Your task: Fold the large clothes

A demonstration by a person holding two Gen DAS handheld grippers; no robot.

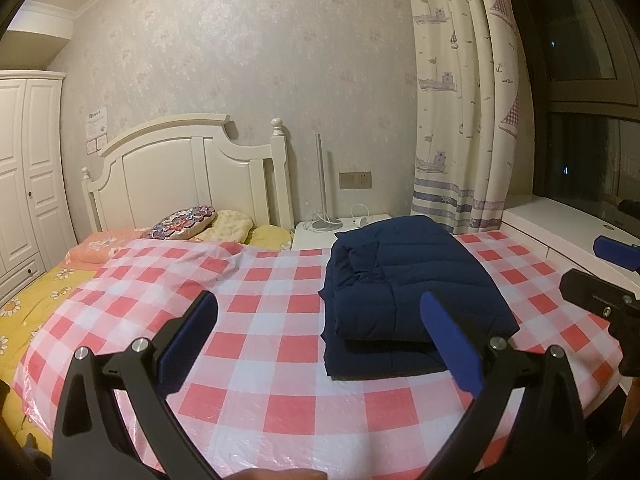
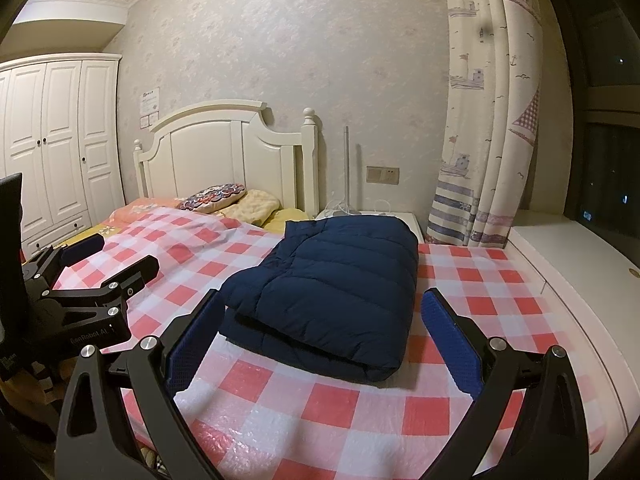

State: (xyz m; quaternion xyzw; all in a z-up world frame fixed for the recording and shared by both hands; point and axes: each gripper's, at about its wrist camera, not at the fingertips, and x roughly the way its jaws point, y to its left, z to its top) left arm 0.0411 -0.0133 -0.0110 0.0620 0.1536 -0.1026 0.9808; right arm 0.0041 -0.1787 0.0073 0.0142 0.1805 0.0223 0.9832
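Note:
A navy quilted jacket (image 1: 404, 292) lies folded into a thick rectangle on the red-and-white checked sheet (image 1: 256, 320) that covers the bed. My left gripper (image 1: 320, 316) is open and empty, held above the sheet just left of the jacket's near edge. In the right wrist view the jacket (image 2: 332, 292) sits straight ahead. My right gripper (image 2: 324, 316) is open and empty, with its jaws apart on either side of the jacket's near end, above the checked sheet (image 2: 360, 408). The left gripper's body (image 2: 92, 292) shows at the left of that view.
A white headboard (image 1: 188, 176) with pillows (image 1: 184, 222) stands at the far end of the bed. A white nightstand (image 1: 340, 228) is beside it. A patterned curtain (image 1: 468, 120) and a white window ledge (image 2: 572, 264) run along the right. A white wardrobe (image 2: 52, 144) stands at the left.

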